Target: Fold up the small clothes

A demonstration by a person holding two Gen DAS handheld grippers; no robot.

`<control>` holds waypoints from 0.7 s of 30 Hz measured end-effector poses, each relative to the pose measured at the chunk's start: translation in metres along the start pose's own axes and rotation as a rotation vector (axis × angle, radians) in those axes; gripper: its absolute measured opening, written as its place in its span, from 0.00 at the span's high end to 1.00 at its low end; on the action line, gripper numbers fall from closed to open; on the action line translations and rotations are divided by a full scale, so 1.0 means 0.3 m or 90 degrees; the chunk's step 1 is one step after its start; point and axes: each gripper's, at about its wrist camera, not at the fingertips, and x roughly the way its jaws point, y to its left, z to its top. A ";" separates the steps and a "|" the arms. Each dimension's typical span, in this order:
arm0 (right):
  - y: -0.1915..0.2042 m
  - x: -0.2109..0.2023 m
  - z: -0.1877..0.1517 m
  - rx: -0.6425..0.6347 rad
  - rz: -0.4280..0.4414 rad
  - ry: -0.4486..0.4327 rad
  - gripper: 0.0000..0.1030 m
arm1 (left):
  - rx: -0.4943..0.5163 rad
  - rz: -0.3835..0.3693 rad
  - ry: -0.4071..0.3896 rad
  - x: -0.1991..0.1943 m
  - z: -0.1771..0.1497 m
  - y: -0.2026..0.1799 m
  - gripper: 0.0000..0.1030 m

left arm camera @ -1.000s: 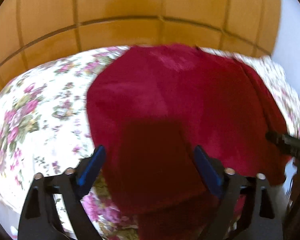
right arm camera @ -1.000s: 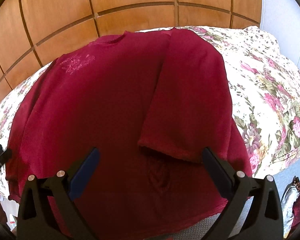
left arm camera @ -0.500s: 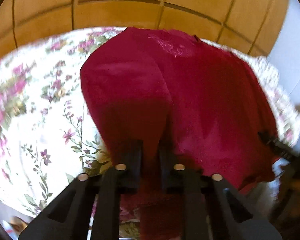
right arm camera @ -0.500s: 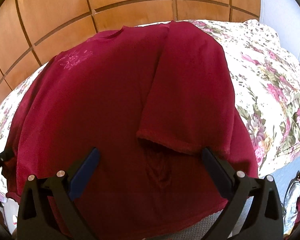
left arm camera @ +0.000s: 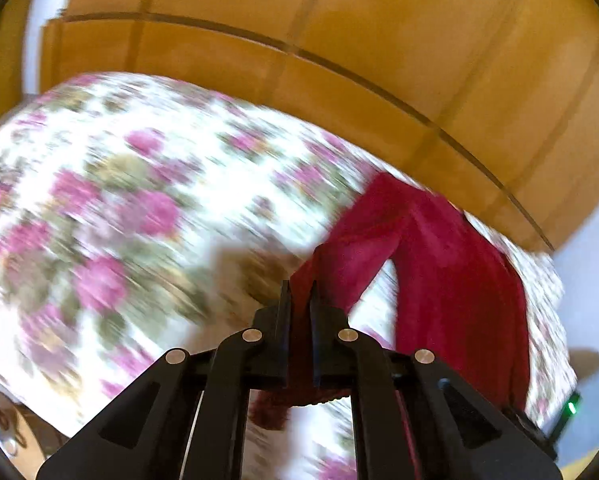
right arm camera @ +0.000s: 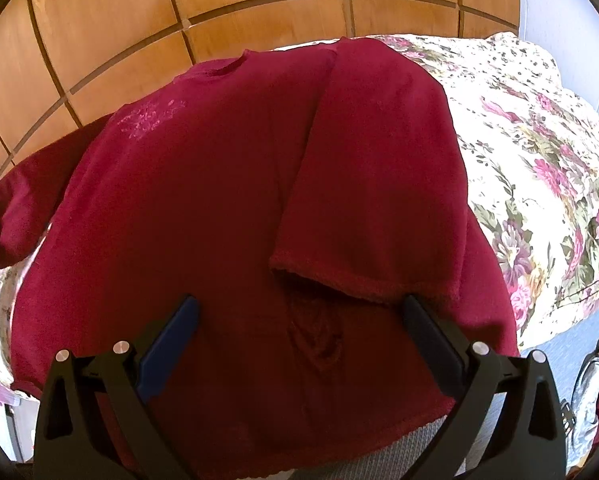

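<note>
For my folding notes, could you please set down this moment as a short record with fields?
garment: dark red sweater, spread on the floral bedspread
right sleeve: already folded across the body
left sleeve: pulled out sideways off the body
left gripper: shut on the left sleeve's end
right gripper: open, above the sweater's lower part, holding nothing
background: wooden panelled headboard
image quality: left wrist view blurred
</note>
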 end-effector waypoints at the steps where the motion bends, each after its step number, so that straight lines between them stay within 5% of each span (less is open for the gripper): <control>1: -0.010 -0.009 0.001 0.010 0.011 -0.003 0.02 | -0.010 0.020 -0.011 0.006 0.026 0.036 0.94; 9: -0.101 -0.076 0.022 0.071 0.027 -0.017 0.02 | -0.087 0.190 -0.046 0.101 0.204 0.347 0.94; 11: -0.120 -0.097 0.029 0.076 0.016 -0.027 0.02 | -0.099 0.275 -0.046 0.129 0.231 0.397 0.93; 13: -0.137 -0.120 0.035 0.080 0.013 -0.035 0.02 | -0.130 0.309 -0.042 0.124 0.234 0.444 0.73; 14: -0.141 -0.130 0.038 0.077 0.014 -0.040 0.02 | -0.157 0.314 -0.039 0.115 0.233 0.462 0.49; 15: -0.141 -0.135 0.041 0.071 0.016 -0.041 0.02 | -0.195 0.309 -0.055 0.087 0.223 0.475 0.36; 17: -0.123 -0.137 0.049 0.043 0.011 -0.045 0.02 | -0.233 0.271 -0.117 0.021 0.181 0.457 0.36; 21: -0.064 -0.083 0.063 -0.030 0.000 -0.025 0.19 | -0.165 0.197 -0.102 -0.006 0.093 0.294 0.36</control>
